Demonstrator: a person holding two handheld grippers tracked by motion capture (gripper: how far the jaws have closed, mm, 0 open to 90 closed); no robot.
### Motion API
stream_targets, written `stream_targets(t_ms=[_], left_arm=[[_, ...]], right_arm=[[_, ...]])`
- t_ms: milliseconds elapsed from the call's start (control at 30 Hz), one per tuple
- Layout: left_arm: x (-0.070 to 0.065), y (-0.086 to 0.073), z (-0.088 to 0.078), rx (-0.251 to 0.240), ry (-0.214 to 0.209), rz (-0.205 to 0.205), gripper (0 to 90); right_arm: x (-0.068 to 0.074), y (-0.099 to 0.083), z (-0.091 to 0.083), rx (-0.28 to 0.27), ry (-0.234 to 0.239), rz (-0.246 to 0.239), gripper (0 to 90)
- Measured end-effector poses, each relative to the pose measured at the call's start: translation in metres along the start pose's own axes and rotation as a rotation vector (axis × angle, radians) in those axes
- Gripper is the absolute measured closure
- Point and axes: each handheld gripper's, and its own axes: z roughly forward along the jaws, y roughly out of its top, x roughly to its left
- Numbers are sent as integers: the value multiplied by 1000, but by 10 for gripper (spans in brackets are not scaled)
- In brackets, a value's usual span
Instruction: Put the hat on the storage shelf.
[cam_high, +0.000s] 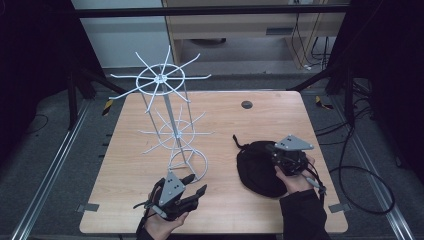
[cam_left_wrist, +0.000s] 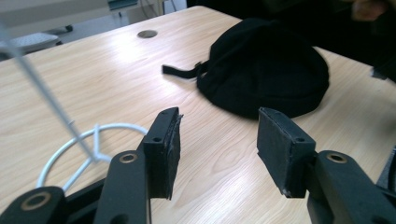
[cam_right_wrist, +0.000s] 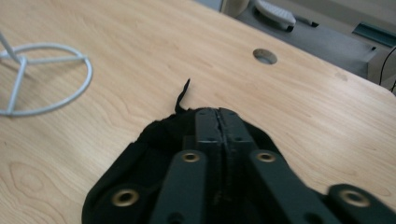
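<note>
A black cap (cam_high: 260, 167) of soft fabric lies on the light wooden surface (cam_high: 225, 125) in the lower right of the high view, slumped into a rounded, slightly flattened dome. A narrow black strap (cam_left_wrist: 180, 71) sticks out from its far-left edge and rests flat on the wood; in the left gripper view it runs leftward from the cap's rim at the upper centre of the frame. The cloth is matte and uniformly dark, with no marking that can be made out.

The right tool (cam_high: 276, 151) sits on top of the cap, at its right side in the high view, held by a hand (cam_high: 296, 179) coming in from the bottom edge. In the right gripper view its jaws are pressed together with no gap, right over the black fabric; whether any cloth is pinched between them cannot be told.

The left tool (cam_high: 196, 184) is at the lower centre-left of the high view, low over the surface, well apart from the cap. In the left gripper view its jaws stand wide apart with nothing between them but bare wood.

A white wire rack (cam_high: 167, 115) with two tiers of radiating hooks stands on a ring base (cam_left_wrist: 84, 144) in the left half of the high view, just beyond the left tool. A small round hole (cam_high: 246, 104) shows in the surface near its far edge.
</note>
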Motion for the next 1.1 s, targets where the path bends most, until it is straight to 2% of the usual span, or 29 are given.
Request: stream_targets(t_ms=[100, 233, 533, 767, 967, 1100], left_arm=[[10, -7, -8, 2, 22, -21, 481], [24, -17, -19, 6, 53, -45, 467], [65, -36, -34, 39, 166, -103, 435], [98, -48, -40, 26, 241, -189, 416], [119, -58, -39, 54, 305, -216, 394], [133, -62, -38, 63, 339, -235, 371]], right_arm=[[-5, 0, -7, -4, 6, 26, 724], [-9, -9, -12, 11, 22, 63, 643], [-12, -30, 0, 84, 33, 106, 563], [-10, -37, 13, 127, 38, 112, 566], [-9, -39, 22, 149, 44, 120, 636], [-7, -38, 26, 162, 28, 116, 707]])
